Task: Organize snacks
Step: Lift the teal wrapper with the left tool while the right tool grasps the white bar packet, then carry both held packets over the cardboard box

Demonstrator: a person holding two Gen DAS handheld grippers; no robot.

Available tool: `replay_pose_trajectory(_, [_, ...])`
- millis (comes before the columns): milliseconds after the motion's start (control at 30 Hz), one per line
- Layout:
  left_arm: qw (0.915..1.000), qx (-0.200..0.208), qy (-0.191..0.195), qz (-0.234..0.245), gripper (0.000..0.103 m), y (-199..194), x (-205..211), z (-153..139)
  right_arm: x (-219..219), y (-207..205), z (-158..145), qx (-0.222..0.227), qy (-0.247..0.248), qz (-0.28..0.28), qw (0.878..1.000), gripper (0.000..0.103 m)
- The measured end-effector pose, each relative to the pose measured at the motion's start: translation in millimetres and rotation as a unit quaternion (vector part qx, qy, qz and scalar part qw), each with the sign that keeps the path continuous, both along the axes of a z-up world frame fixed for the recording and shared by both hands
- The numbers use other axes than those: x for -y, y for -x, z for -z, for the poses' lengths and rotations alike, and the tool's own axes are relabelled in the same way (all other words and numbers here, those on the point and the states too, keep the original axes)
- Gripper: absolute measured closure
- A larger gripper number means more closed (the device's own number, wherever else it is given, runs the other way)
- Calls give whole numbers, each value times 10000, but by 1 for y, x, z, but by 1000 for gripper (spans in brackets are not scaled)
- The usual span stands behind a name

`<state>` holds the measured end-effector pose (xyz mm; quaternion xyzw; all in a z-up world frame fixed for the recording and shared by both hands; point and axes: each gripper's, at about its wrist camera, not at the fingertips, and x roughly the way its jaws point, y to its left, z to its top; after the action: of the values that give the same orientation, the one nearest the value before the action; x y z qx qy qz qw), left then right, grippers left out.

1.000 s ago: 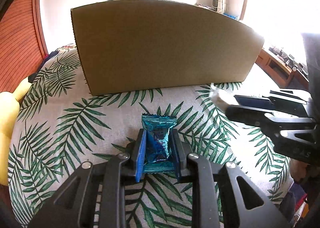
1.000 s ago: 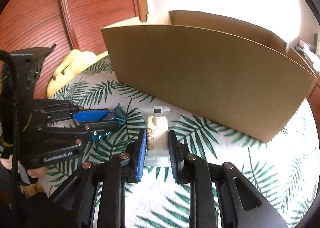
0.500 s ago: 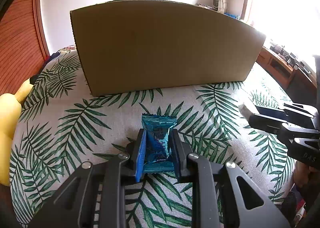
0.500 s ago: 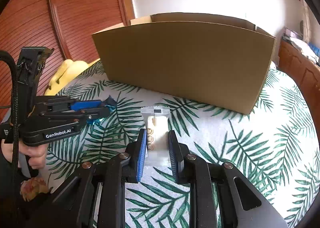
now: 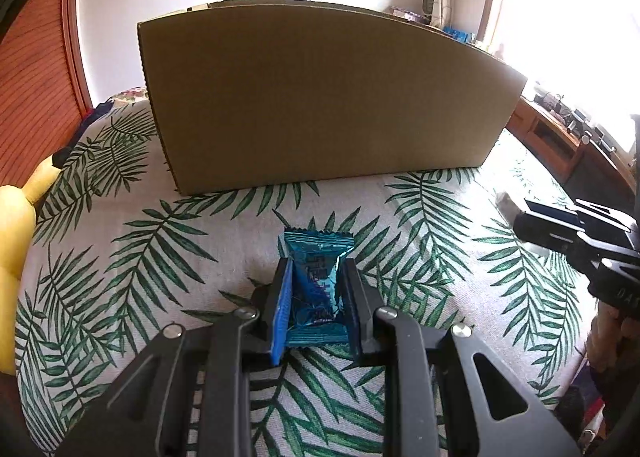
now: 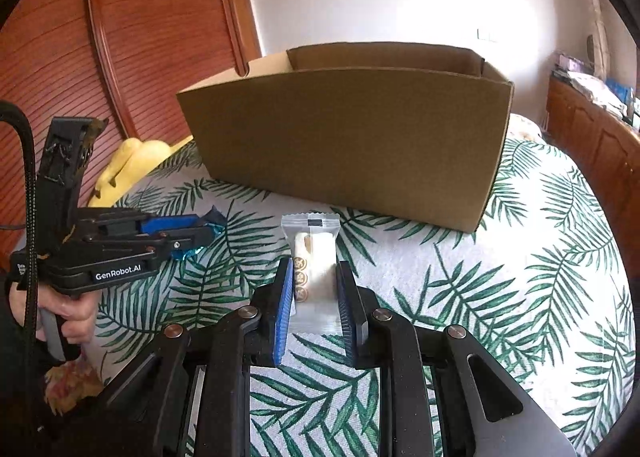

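The tall brown cardboard box (image 6: 352, 145) walls off the far side; the leaf-print tablecloth (image 6: 520, 277) lies bare right of it and nearer.

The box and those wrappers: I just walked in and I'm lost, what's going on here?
A person is sorting snacks with a gripper in each hand. The left gripper is shut on a blue snack, and the right gripper is shut on a white snack. Both are held above the leaf-print cloth, in front of the open cardboard box. Neither snack is in the box yet.
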<state>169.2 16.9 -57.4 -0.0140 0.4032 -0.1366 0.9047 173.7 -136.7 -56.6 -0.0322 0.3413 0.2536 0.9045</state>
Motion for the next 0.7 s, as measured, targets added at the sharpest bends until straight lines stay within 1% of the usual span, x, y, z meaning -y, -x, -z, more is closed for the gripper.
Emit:
replay_pose_trajectory(67, [9999,2,98,26,81,-1,0,-4,2,0,-4,46,-5,29,10000,83])
replay_pose_trajectory(233, [9997,188,110,136,81,-1,6,-22,7,-1,-19,199,-43,84,9998,83])
replay_pose_trajectory(400, [9985,469,111,270,81,-3,14,-49,11,-5,-37,345,-38,107,9993,83])
replay_pose_trajectory(700, [9937,1007,31,493,81,-21,27,-99,9,-22,-71,741,50,88,9972,83])
